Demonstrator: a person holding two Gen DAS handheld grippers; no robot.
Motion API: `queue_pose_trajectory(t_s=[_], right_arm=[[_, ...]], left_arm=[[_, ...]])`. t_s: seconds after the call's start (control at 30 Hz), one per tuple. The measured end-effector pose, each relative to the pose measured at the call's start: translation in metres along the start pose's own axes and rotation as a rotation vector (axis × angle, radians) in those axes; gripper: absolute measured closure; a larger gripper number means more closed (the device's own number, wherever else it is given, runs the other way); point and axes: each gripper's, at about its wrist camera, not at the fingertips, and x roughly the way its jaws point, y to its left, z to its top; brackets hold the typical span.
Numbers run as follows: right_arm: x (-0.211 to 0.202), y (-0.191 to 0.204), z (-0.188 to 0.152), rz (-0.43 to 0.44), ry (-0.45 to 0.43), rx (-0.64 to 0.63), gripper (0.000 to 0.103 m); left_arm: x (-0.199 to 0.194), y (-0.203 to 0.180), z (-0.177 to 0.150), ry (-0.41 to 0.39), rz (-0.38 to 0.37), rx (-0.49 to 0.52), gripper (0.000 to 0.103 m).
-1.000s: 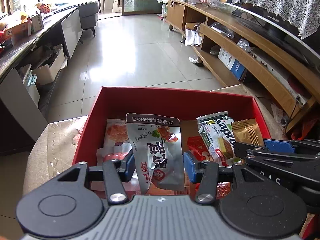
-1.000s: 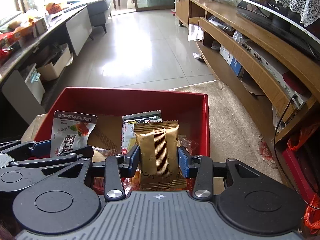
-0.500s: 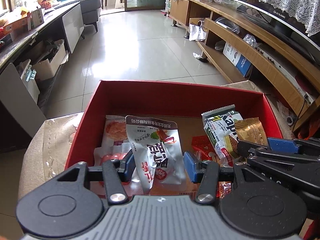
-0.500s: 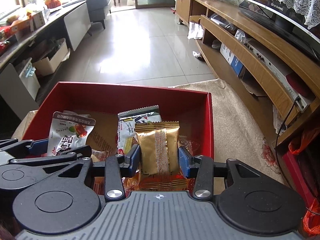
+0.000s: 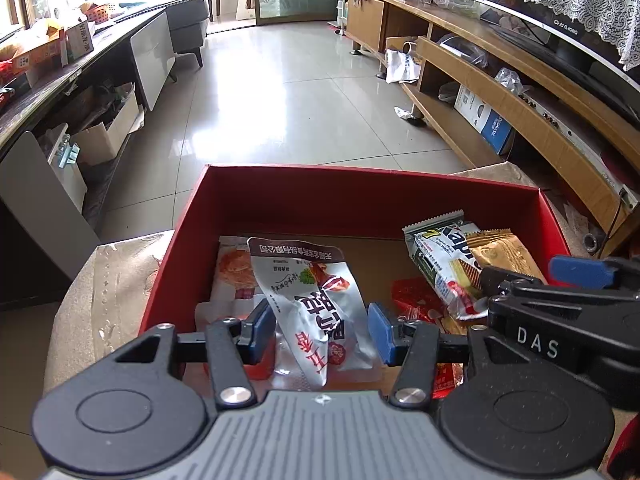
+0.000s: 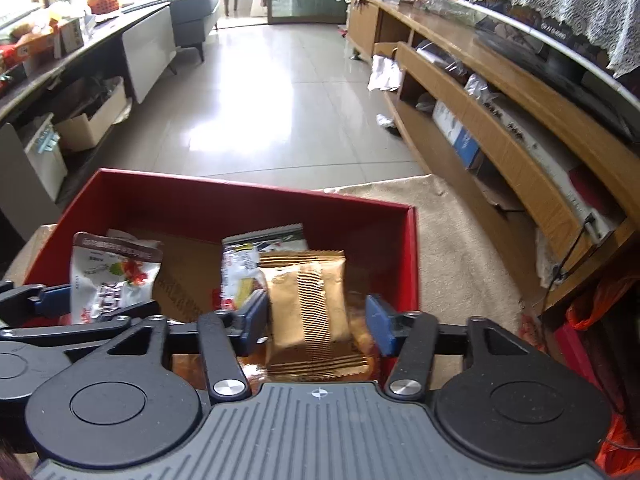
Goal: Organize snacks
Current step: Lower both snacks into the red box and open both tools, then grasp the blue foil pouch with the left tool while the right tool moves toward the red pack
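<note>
Snacks sit in the red box (image 5: 360,196). My right gripper (image 6: 318,322) jaws are opening, gold packet (image 6: 308,300) loose between them. Left gripper (image 5: 320,326) is opening around the silver pouch (image 5: 316,304). Both deliveries look nearly done; I see no stragglers outside.

Each claw (image 5: 320,330) has a ribbed grey body flanked by two round black discs, with black linkage arms pinned by shiny silver screws. The fingers end in blue pads (image 5: 260,328). The right claw (image 6: 316,320) looks the same, and its black side carries white letters "DAS" (image 5: 537,342).
</note>
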Motion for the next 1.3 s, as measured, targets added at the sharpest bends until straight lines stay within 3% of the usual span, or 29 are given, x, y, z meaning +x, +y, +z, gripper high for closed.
queue_pose_trajectory(t_s=[0.43,1.3], right_arm=[[-0.002,-0.004,0.002,-0.019,-0.019,0.009,0.023],[-0.039,-0.006,-0.002,-0.002,-0.071,0.029,0.02]], left_arm=[[-0.01,0.006,0.002,-0.017,0.007,-0.017,0.045],[-0.059,0.024,-0.004,-0.084,-0.043,-0.035,0.035]])
